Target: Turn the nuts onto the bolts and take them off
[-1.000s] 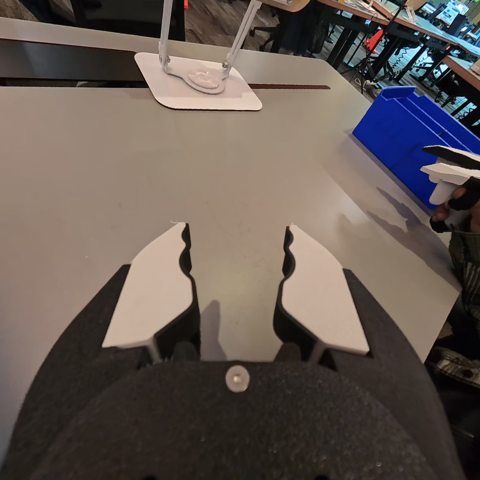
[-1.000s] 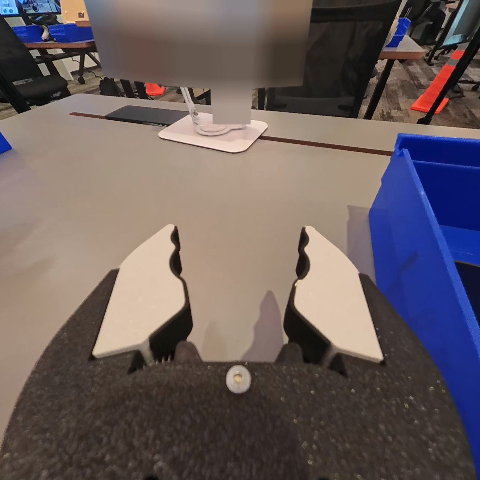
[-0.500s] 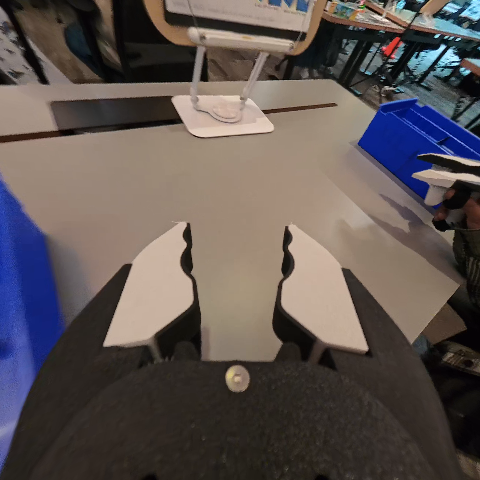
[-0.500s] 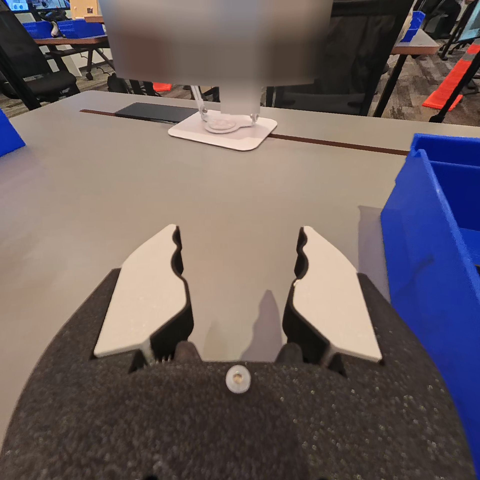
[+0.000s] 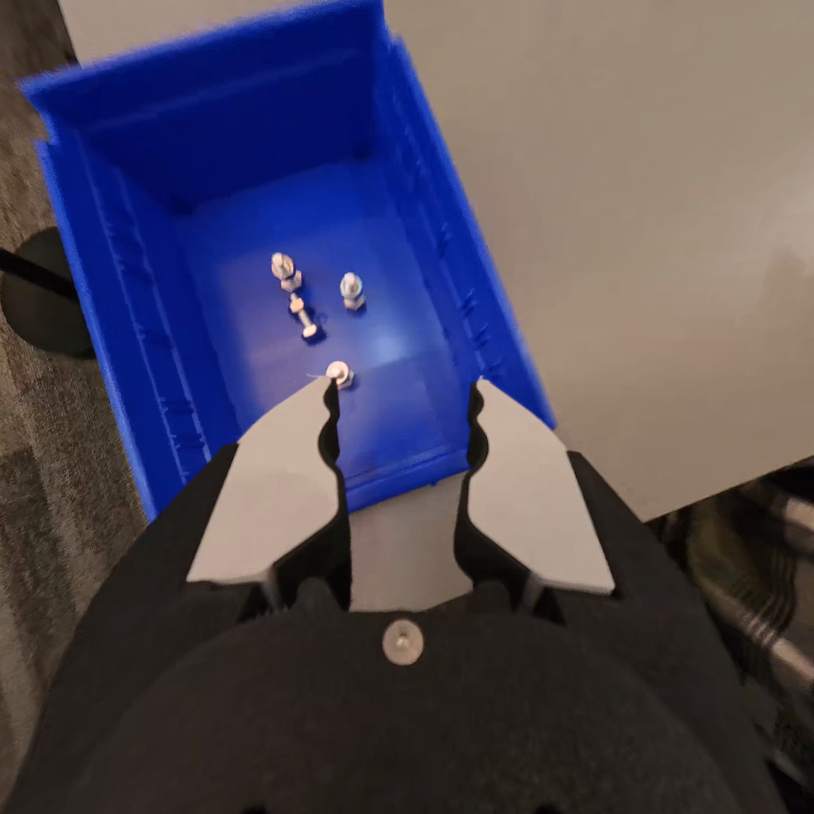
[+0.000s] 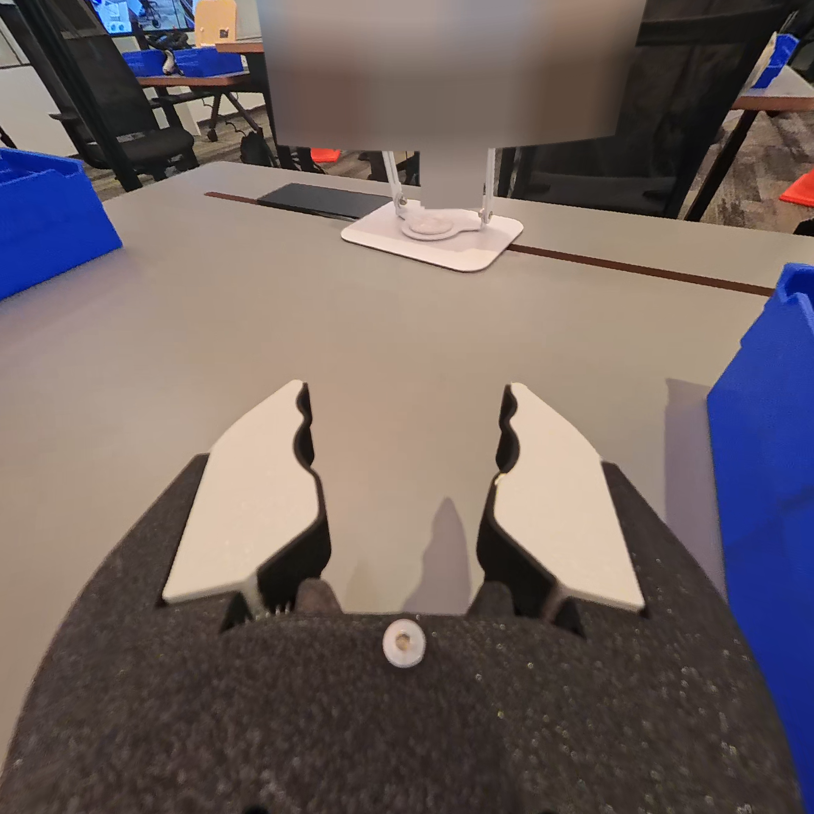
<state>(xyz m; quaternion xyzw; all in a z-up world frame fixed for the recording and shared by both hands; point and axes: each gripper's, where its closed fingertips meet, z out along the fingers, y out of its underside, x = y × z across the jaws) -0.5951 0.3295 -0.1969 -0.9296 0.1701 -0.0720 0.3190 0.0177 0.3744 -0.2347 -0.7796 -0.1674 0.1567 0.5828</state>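
In the left wrist view a blue bin [image 5: 132, 264] at the table's left edge holds several silver bolts with nuts on them: one [image 5: 285, 272] at the back left, one [image 5: 351, 290] at the back right, one [image 5: 303, 318] lying on its side, and one [image 5: 340, 374] nearest. My left gripper [image 5: 401, 387] is open and empty above the bin's near end, its left fingertip [image 5: 319, 387] just short of the nearest bolt. My right gripper [image 6: 407, 390] is open and empty, low over the bare grey table [image 6: 308, 334].
A second blue bin [image 6: 766, 440] stands close to the right of my right gripper. The first bin also shows far left in the right wrist view [image 6: 48, 224]. A white stand base [image 6: 434, 235] sits at the back middle. Carpet [image 5: 39, 440] lies beyond the table's left edge. Some 60 cm of space lies between my two pairs of fingers.
My left gripper has swung left and tilted down, from facing across the table to looking into the left blue bin. My right gripper has shifted slightly back and to the left.
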